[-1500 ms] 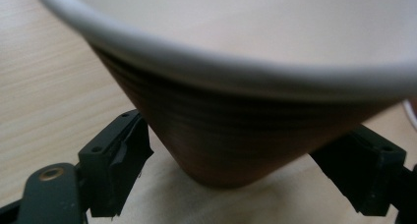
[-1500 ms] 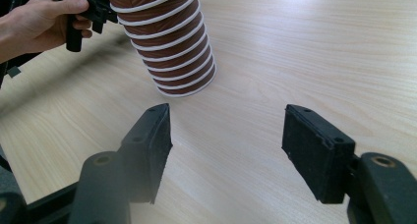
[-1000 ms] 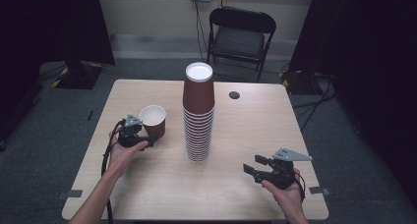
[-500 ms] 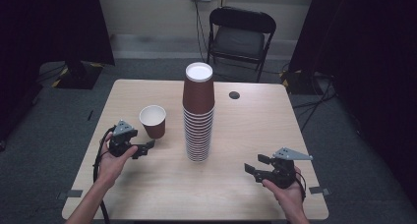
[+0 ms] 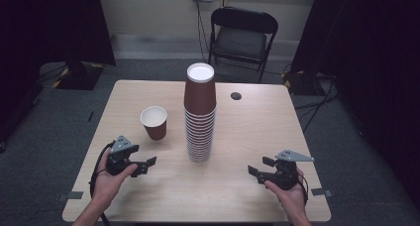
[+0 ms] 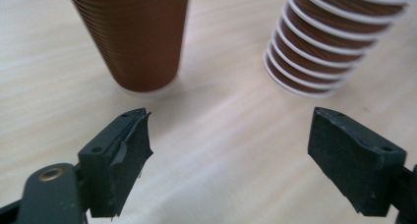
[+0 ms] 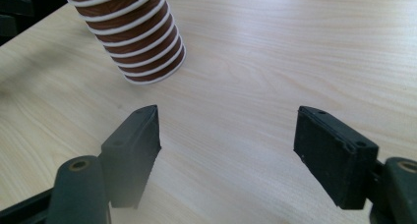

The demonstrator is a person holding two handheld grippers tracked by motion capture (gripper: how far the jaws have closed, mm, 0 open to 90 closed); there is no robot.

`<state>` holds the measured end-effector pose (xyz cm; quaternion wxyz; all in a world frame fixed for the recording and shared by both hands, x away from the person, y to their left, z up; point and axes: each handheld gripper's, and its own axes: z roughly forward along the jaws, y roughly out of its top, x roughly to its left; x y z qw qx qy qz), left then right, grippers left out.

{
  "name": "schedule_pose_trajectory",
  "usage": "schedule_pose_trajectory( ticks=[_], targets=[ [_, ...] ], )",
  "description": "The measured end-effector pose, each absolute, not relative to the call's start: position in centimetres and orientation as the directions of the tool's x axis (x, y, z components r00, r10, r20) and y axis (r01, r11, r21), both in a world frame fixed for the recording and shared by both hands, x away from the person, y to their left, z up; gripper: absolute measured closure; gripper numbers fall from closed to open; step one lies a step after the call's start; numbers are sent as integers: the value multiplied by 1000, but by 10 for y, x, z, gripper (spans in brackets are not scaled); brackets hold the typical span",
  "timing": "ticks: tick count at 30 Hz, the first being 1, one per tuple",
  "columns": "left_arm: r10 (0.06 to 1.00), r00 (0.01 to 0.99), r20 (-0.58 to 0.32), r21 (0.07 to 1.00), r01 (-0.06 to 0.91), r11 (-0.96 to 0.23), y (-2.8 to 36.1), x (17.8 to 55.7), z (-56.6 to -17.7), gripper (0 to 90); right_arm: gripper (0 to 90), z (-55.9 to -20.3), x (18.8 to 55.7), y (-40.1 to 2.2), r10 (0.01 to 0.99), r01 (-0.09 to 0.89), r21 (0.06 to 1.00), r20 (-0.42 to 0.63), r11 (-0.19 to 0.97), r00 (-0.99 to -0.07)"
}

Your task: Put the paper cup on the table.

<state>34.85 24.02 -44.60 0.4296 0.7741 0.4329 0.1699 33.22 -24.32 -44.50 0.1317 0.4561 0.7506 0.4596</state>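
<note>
A tall stack of upturned brown paper cups [image 5: 200, 117] stands mid-table. One brown cup [image 5: 154, 122] stands upright, mouth up, to its left. My left gripper [image 5: 148, 163] hovers near the front left, short of the single cup, open with nothing between its jaws. From the left gripper view [image 6: 228, 150] the single cup [image 6: 133, 37] and the stack's base [image 6: 314, 52] lie ahead. My right gripper [image 5: 253, 169] sits at the front right, pointing left toward the stack. Its jaws [image 7: 226, 145] have just been opening and stand wide, with bare table between them and the stack [image 7: 130, 32] beyond.
The wooden table [image 5: 257, 132] has a small dark round disc [image 5: 236, 95] at the back right of the stack. A black folding chair [image 5: 242, 35] stands behind the table. Dark curtains hang on both sides.
My left gripper has drawn back from beside the single cup toward the table's near edge; the cup stayed in place. The right gripper's jaws have spread wider.
</note>
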Motion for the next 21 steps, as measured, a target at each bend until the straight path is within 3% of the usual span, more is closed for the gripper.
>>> schedule_pose_trajectory(
  ticks=[10,14,21],
  targets=[
    [810,582,-77,813,506,-287,237,308,-454,163,243,-456,333,-248,822,590,791,219,166,-525],
    [832,548,-88,847,481,-228,247,300,-448,163,237,-461,334,-248,828,602,778,212,179,-519],
    [816,569,-103,821,512,-254,244,300,-455,163,218,-471,339,-246,851,620,761,187,191,-491]
  ],
)
